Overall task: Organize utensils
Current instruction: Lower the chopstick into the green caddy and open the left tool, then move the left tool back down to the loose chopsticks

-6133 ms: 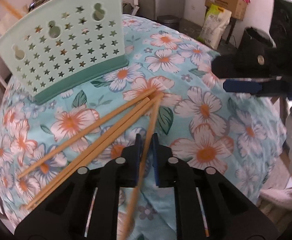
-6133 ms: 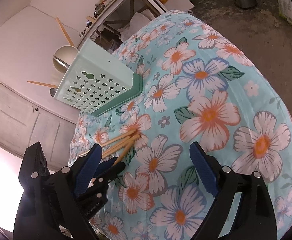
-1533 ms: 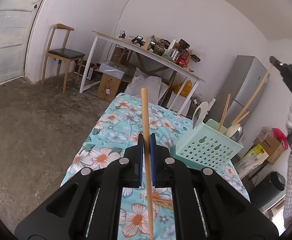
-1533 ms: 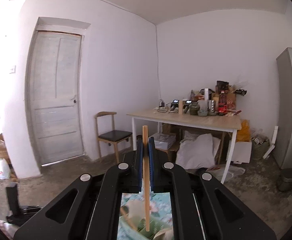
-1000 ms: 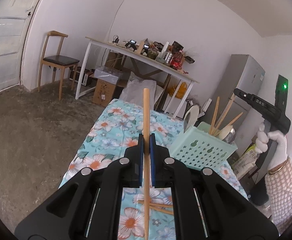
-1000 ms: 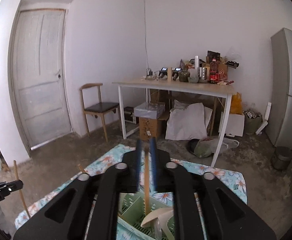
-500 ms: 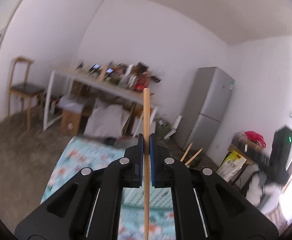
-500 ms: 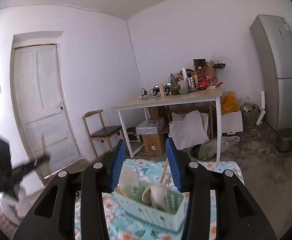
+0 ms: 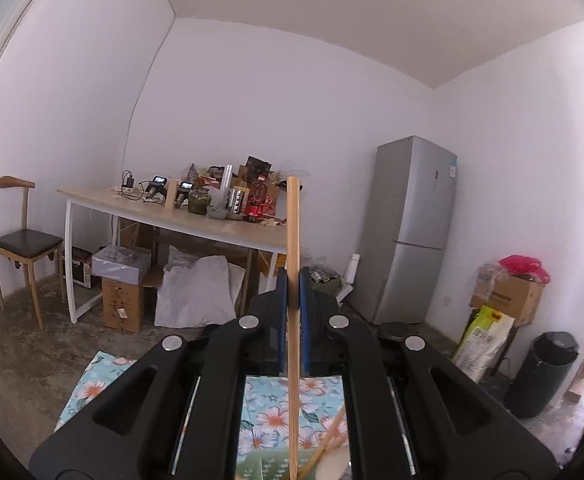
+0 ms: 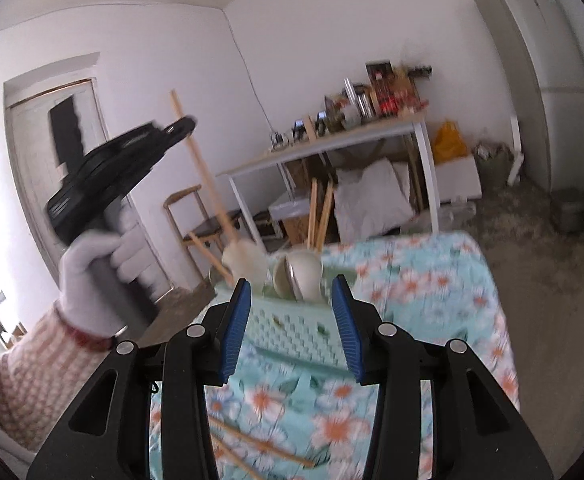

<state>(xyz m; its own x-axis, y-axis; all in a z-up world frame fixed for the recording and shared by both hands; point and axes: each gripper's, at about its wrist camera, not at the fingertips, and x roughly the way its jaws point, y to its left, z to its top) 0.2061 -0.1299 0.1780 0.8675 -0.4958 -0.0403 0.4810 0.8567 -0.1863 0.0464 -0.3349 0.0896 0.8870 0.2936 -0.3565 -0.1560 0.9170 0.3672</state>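
My left gripper (image 9: pixel 293 292) is shut on a wooden chopstick (image 9: pixel 292 240), held upright above the mint green utensil basket (image 10: pixel 292 326); the chopstick's lower end reaches down to the basket rim. From the right wrist view the left gripper (image 10: pixel 180 126) hangs over the basket's left end with the chopstick (image 10: pixel 204 172) slanting down into it. The basket holds spoons (image 10: pixel 298 274) and other chopsticks (image 10: pixel 319 216). My right gripper (image 10: pixel 290 330) is open and empty, just in front of the basket. Several loose chopsticks (image 10: pixel 260 446) lie on the floral tablecloth (image 10: pixel 432 300).
Behind the floral table stand a cluttered wooden table (image 9: pixel 180 224), a chair (image 9: pixel 20 240), a grey fridge (image 9: pixel 412 232) and boxes (image 9: pixel 508 292). A black bin (image 9: pixel 548 372) stands at the right. A door (image 10: pixel 52 152) is at the left.
The right gripper let go of its chopstick into the basket, opened and drew back lower. The left gripper carried its chopstick up from the table and over the basket.
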